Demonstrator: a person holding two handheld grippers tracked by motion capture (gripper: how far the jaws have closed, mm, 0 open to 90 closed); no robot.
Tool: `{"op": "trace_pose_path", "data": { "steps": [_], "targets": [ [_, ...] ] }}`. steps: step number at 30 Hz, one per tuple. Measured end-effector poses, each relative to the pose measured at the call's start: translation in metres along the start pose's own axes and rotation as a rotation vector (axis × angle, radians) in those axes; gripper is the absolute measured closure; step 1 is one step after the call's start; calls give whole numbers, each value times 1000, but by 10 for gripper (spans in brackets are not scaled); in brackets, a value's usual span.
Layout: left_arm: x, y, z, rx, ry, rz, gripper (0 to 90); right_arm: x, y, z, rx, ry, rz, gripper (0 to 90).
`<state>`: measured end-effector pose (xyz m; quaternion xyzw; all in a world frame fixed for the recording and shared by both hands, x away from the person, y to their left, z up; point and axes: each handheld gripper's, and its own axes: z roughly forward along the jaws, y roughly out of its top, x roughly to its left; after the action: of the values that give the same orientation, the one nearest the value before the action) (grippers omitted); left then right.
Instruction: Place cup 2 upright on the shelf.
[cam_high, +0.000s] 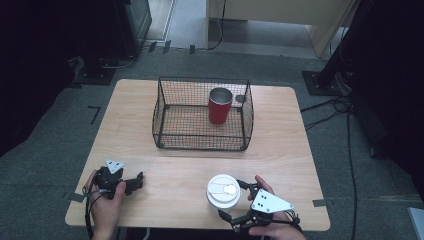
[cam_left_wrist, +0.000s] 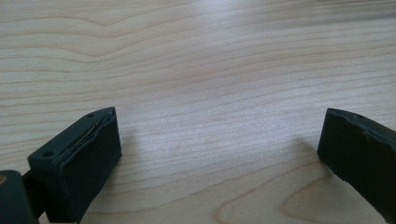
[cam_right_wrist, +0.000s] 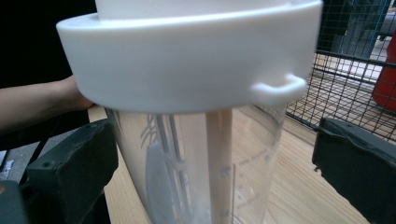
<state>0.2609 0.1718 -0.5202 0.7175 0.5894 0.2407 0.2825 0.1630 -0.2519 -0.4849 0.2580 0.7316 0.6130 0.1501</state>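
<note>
A clear tumbler with a white lid (cam_high: 223, 190) stands upright near the table's front edge, right of centre. My right gripper (cam_high: 231, 198) is open around it, one jaw on each side. In the right gripper view the tumbler (cam_right_wrist: 196, 154) stands close up between the jaws of the right gripper (cam_right_wrist: 215, 154), with a gap at the right jaw. My left gripper (cam_high: 137, 182) is held at the front left, open, with nothing in it. The left gripper view has the left gripper (cam_left_wrist: 219, 126) set wide over bare wood. A red cup (cam_high: 220, 105) stands upright inside the black wire basket (cam_high: 202, 145).
The wire basket sits at the middle of the wooden table (cam_high: 170, 170), toward the back. In the right gripper view the basket (cam_right_wrist: 345, 74) is behind the tumbler at the right, and a person's forearm (cam_right_wrist: 37, 105) crosses at the left. Grey floor with cables surrounds the table.
</note>
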Motion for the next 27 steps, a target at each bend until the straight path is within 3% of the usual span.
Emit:
{"op": "trace_pose_path", "data": {
  "steps": [10,27],
  "targets": [
    [0,0,0,-2,0,-3,2,7,4,10,-15,-9,15,103],
    [0,0,0,-2,0,-3,2,15,7,25,-25,-64,14,144]
  ]
}}
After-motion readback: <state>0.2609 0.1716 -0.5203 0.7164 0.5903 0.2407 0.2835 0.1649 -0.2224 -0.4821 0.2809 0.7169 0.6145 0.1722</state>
